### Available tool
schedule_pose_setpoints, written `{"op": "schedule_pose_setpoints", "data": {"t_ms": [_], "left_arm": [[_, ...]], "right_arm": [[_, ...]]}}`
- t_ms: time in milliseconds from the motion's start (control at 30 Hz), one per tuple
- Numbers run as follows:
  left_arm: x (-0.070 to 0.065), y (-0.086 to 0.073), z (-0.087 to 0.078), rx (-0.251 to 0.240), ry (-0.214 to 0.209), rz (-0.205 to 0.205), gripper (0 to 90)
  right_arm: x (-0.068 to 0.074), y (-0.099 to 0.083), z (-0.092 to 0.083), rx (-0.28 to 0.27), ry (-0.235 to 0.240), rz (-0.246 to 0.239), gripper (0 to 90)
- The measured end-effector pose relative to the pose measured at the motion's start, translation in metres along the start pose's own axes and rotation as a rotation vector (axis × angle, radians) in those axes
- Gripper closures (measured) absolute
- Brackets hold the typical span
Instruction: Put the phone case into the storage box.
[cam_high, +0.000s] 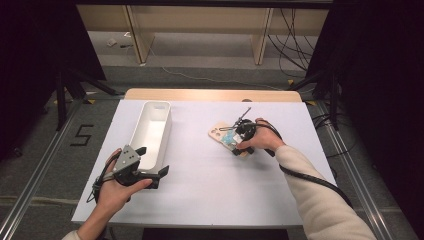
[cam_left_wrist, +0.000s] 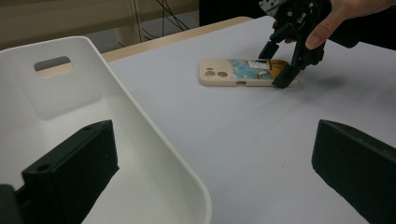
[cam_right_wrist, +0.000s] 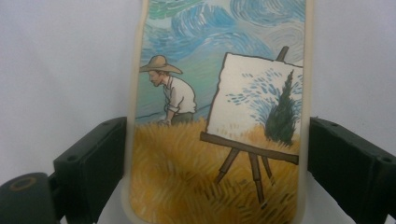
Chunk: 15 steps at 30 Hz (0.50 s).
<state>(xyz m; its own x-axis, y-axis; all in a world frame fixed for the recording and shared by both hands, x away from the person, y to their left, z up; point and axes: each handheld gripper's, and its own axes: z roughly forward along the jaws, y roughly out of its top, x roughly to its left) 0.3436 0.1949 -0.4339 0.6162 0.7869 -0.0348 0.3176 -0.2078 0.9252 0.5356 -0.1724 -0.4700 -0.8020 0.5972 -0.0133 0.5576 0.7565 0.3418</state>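
- Broad, matte white surface (cam_high: 210, 185) carries everything.
- Long white plastic bin (cam_high: 150, 131), smooth with rounded corners, lies at the left.
- Left hand-held gripper (cam_high: 150, 162) hovers beside the bin, black jaws spread wide, gripping nothing.
- Right hand-held gripper (cam_high: 239, 141) straddles the case's end, each jaw beside an edge.
- Flat beige phone case (cam_high: 227, 136), painted wheat field and easel, lies right of centre.

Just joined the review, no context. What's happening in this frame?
A person works at a white-covered table with tongs in each hand. The right tongs are down over a phone case with a painted picture, one jaw on each long side at its lower end; whether they already press it is unclear. The case lies flat on the table. The left tongs are open, holding nothing, beside the near end of an empty white bin.
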Motion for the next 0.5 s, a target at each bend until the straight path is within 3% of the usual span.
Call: {"op": "schedule_pose_setpoints", "data": {"t_ms": [500], "left_arm": [[0.0001, 0.0001, 0.0001, 0.000, 0.000, 0.001, 0.0]], "right_arm": [[0.0019, -0.0024, -0.0010, -0.023, -0.014, 0.039, 11.5]]}}
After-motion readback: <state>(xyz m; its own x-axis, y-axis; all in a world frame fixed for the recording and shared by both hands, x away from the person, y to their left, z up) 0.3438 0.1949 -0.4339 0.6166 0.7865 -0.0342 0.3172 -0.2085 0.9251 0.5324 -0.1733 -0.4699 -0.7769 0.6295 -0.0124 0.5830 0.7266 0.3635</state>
